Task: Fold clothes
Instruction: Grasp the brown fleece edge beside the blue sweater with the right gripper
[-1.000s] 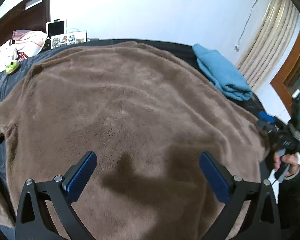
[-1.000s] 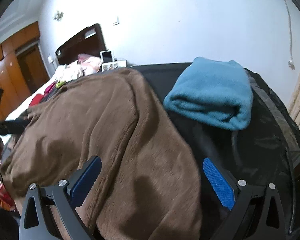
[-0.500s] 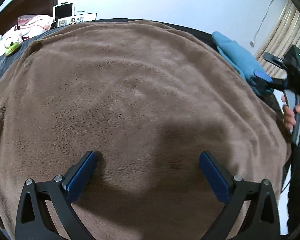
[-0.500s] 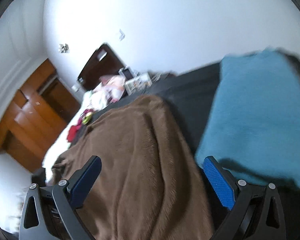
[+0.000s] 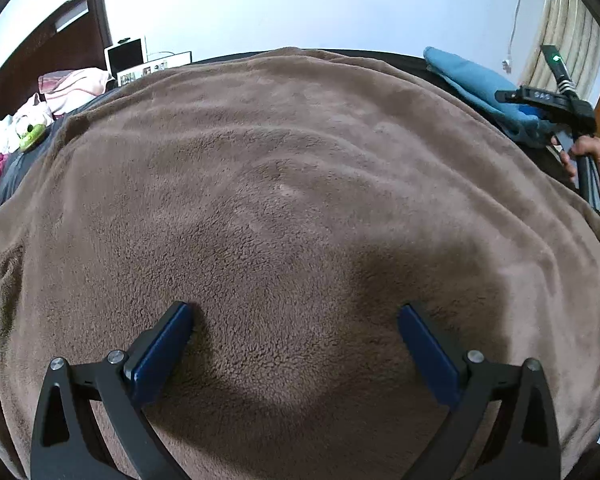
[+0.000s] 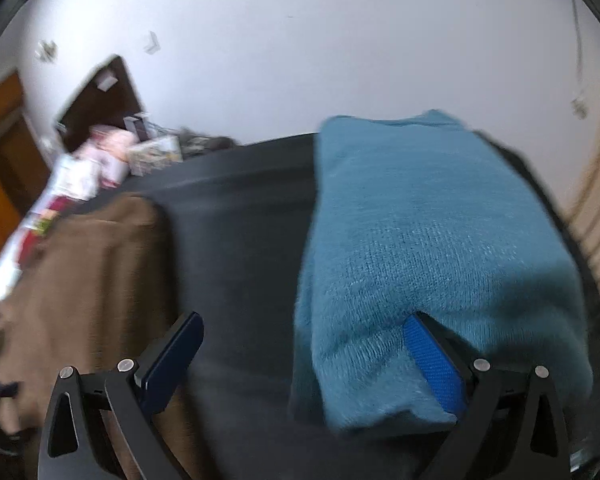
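A brown fleece garment [image 5: 292,200] lies spread over the dark table and fills the left wrist view. My left gripper [image 5: 296,316] is open, its blue pads low over the fleece near its front edge, holding nothing. A folded teal sweater [image 6: 428,248] lies on the dark table [image 6: 236,240] to the right of the fleece [image 6: 84,280]. My right gripper [image 6: 300,328] is open, its right pad against the sweater's near end. The right gripper also shows in the left wrist view [image 5: 540,100] at the far right, beside the teal sweater [image 5: 472,80].
A bed with a dark headboard [image 5: 48,48], pink and white clothes [image 5: 68,84] and a green toy [image 5: 30,134] lies at the far left. A white wall is behind, curtains [image 5: 572,28] at the right, a wooden wardrobe [image 6: 0,152] at the left.
My right gripper swung right and forward from the fleece's edge to the teal sweater. My left gripper moved lower and closer over the fleece. Both stayed open.
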